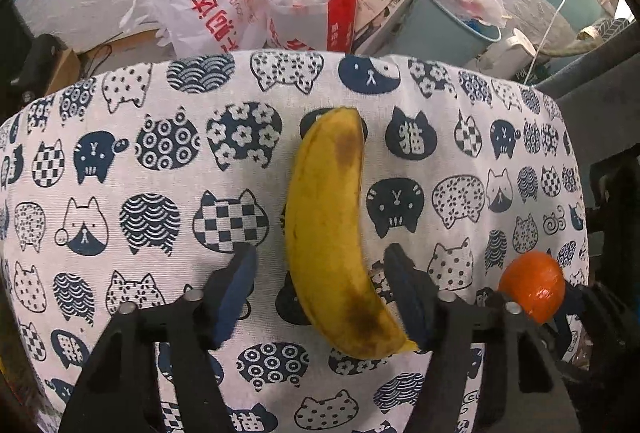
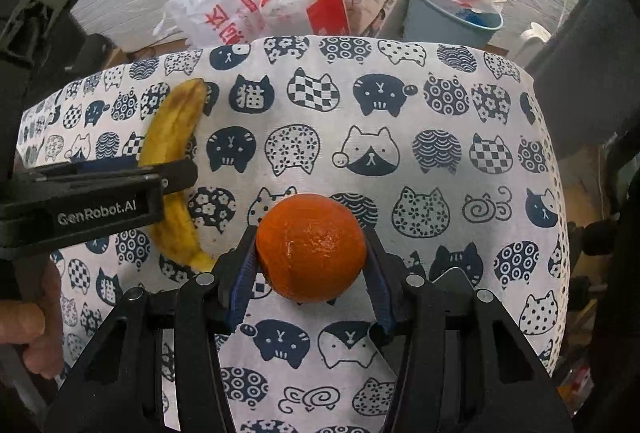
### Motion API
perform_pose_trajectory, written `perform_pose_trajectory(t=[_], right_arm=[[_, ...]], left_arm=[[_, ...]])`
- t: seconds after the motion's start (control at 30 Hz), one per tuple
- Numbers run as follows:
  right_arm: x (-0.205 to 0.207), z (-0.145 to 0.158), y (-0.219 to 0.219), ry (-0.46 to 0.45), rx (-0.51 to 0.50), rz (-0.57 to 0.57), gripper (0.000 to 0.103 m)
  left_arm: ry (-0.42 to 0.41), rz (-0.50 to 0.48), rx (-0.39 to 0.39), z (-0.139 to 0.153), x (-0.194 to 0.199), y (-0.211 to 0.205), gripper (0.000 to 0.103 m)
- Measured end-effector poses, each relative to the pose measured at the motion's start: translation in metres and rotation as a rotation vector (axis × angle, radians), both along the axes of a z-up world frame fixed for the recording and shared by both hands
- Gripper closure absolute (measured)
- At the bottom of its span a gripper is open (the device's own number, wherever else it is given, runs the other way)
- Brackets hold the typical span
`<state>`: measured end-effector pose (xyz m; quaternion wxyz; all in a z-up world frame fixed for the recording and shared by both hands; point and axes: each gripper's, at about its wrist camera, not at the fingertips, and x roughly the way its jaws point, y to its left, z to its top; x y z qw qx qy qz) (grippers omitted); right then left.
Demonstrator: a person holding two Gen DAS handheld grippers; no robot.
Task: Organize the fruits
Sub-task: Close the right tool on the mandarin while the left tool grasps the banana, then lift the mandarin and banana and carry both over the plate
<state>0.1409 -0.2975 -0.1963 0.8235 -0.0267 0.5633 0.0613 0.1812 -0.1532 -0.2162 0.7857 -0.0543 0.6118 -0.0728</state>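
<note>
Yellow and brown-bruised, the banana (image 1: 332,233) is seen in the left wrist view lying on a tablecloth (image 1: 160,161) printed with navy cat faces. It runs lengthwise between the two blue-padded fingers of the left gripper (image 1: 320,257), which is pointed steeply down at it. The jaws are set partly open: a gap is seen between the left pad and the fruit, while the right pad stands close against the stem end, and whether it touches cannot be told. At the right edge the orange (image 1: 534,287) is seen, flanked by dark gripper parts. Beyond the far table edge a white plastic bag (image 1: 200,1) with red print, a red paper bag (image 1: 316,9) stuffed with rubbish and a grey bin (image 1: 452,21) are seen against a white wall with sockets.

In the right wrist view the orange (image 2: 311,247) is clamped between both blue pads of the right gripper (image 2: 311,253), the jaws being narrowed onto its sides; whether it is raised off the tablecloth (image 2: 440,137) cannot be told. To the left the banana (image 2: 172,137) is crossed by the black finger of the left gripper (image 2: 120,185), lettered "GenRobot.AI". A hand (image 2: 36,325) is seen at the lower left edge.
</note>
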Motion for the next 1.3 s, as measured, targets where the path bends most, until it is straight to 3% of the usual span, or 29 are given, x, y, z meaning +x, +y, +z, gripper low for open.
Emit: perform_pose_trajectory(t=[0.1,0.13,0.17,0.47,0.8,1.3], right_arm=[[0.002,-0.002,-0.001,0.005,0.003,-0.009,0.054],[0.004,-0.003,-0.001,0.008,0.004,-0.009,0.054],[0.004,-0.004,-0.001,0.009,0.005,-0.009,0.054],[0.004,-0.002,0.001,0.006,0.0,-0.003,0.054],[-0.003,0.012,0.011,-0.028,0.019,0.014,0.054],[-0.026,0.049,0.04,-0.084,0.071,0.075,0.054]], left_arm=[[-0.019,-0.022,0.01,0.0,0.0,-0.005,0.045],[-0.026,-0.032,0.009,0.001,0.0,-0.006,0.057],[-0.03,-0.04,0.01,0.001,0.0,-0.007,0.061],[-0.064,-0.081,0.026,0.009,-0.009,-0.009,0.067],[-0.151,-0.129,0.07,0.04,-0.035,-0.003,0.068],[-0.225,-0.123,0.103,0.086,-0.078,0.039,0.068]])
